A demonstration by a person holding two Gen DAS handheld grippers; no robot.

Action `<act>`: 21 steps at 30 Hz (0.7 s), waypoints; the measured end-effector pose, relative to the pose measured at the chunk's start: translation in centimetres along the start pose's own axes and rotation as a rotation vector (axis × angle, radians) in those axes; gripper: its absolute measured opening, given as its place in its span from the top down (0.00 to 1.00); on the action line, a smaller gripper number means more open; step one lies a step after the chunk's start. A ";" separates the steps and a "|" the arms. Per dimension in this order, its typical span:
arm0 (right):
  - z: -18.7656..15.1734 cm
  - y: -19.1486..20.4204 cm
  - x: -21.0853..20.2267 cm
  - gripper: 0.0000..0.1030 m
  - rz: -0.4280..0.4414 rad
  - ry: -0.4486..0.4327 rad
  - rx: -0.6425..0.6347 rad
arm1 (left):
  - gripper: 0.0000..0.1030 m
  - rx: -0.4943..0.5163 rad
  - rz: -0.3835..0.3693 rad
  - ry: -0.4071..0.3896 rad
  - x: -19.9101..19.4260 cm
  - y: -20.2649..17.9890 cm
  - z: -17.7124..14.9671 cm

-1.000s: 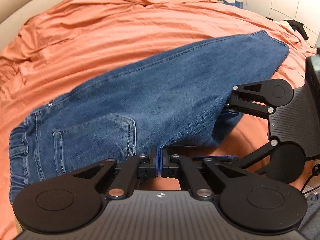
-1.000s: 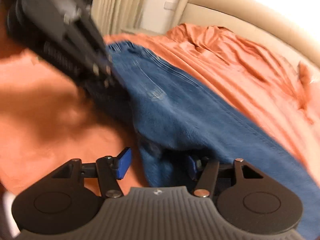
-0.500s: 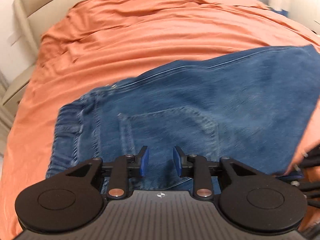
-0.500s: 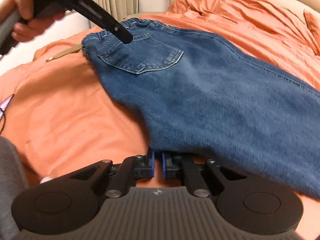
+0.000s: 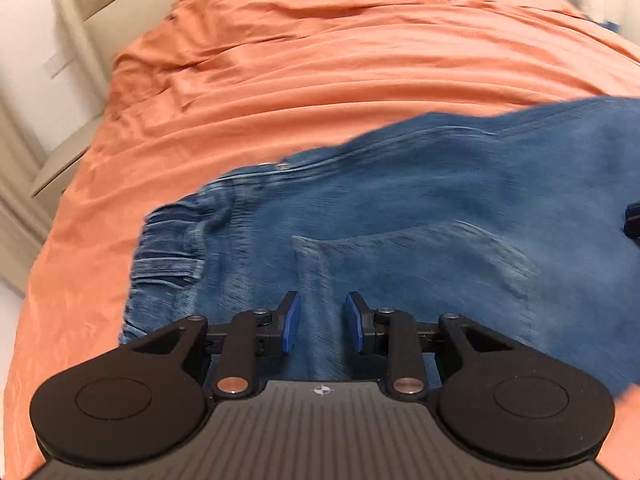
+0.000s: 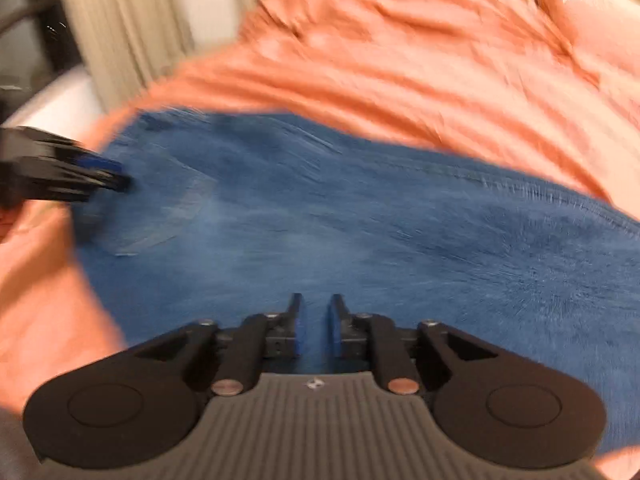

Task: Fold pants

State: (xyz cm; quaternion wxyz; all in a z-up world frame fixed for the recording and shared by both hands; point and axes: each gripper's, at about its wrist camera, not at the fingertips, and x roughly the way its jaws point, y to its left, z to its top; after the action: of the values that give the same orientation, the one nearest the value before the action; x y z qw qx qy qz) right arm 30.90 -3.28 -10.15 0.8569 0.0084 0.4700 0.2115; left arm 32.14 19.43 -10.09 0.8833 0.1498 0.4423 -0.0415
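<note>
Claws [image 5: 322, 322] [image 6: 316, 330] parted above unlabelled jeans [image 5: 440, 240].

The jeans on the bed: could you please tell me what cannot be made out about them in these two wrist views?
- Leg ends: the jeans run off the right edge in the left wrist view.
- Near edge: hidden behind the left gripper there.
- Stitching and pocket: smeared by motion blur in the right wrist view.
- Fold layers: not discernible in either view.
- Near edge in the right wrist view: covered by the right gripper.
</note>
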 end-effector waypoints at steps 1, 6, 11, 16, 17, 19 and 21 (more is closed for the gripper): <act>0.7 -0.8 1.1 0.87 -0.007 0.007 -0.002 | 0.78 -0.022 0.014 0.001 0.7 0.6 0.3; 5.4 -3.2 5.4 0.88 -0.044 -0.023 0.019 | 0.94 -0.118 0.030 0.043 4.0 3.3 1.6; 8.3 -5.9 8.4 1.00 -0.094 -0.024 0.066 | 0.94 -0.201 0.092 0.014 5.7 5.2 2.5; 9.6 -8.2 8.8 1.00 -0.070 -0.026 0.146 | 0.94 -0.181 0.152 0.006 6.2 4.6 3.2; 9.5 -8.2 8.4 1.00 -0.070 -0.027 0.149 | 0.94 -0.174 0.167 0.007 5.9 4.2 3.2; 9.2 -8.7 6.9 1.00 -0.068 -0.030 0.167 | 0.93 -0.157 0.196 -0.005 4.8 3.6 3.4; 8.5 -9.7 4.5 0.82 -0.055 -0.043 0.204 | 0.91 -0.139 0.205 -0.026 3.3 3.1 3.5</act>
State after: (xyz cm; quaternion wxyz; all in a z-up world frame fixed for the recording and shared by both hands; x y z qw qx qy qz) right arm 43.38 -8.88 -11.10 0.8669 0.0872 0.4708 0.1387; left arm 37.44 21.52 -10.01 0.8969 0.1320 0.4148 0.0778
